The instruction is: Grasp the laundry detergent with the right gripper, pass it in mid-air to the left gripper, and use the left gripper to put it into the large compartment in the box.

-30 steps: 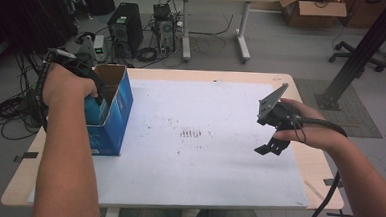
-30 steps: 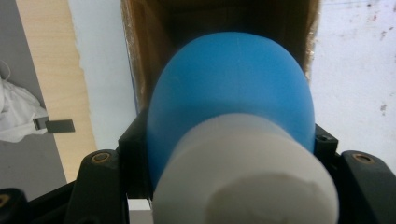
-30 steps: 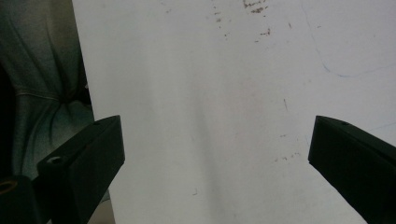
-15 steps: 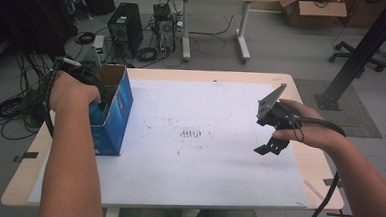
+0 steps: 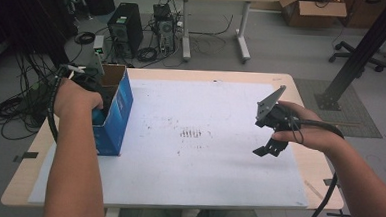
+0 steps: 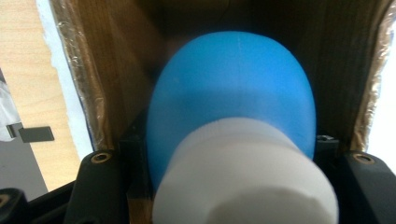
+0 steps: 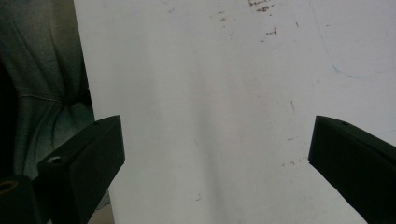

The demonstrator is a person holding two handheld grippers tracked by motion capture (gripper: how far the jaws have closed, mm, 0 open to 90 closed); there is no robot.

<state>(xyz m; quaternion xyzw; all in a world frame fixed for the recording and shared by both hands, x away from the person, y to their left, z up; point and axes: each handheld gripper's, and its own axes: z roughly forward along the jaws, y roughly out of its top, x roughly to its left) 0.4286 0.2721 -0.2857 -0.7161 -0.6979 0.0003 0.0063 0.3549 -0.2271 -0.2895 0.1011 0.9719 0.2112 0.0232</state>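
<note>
A blue cardboard box (image 5: 115, 115) stands open-topped on the left of the white sheet (image 5: 203, 164). My left hand reaches down into it, and the left gripper (image 5: 97, 102) is mostly hidden inside. In the left gripper view the left gripper (image 6: 231, 149) is shut on a blue rounded bottle (image 6: 233, 93) with a white cap (image 6: 243, 182) facing the camera, between the box's brown inner walls (image 6: 112, 70). My right gripper (image 5: 269, 145) hovers over the sheet's right side. It stands open with nothing between its jaws (image 7: 215, 154).
Faint dark marks (image 5: 190, 134) lie mid-sheet. A wooden table edge (image 5: 21, 189) borders the sheet. Beyond the table the floor holds computer towers (image 5: 125, 30), cables (image 5: 15, 109), a second table (image 5: 215, 19), a cardboard box (image 5: 311, 7) and a black post (image 5: 364, 52).
My left hand has sunk lower into the blue box, taking its gripper with it. The right gripper has stayed where it was.
</note>
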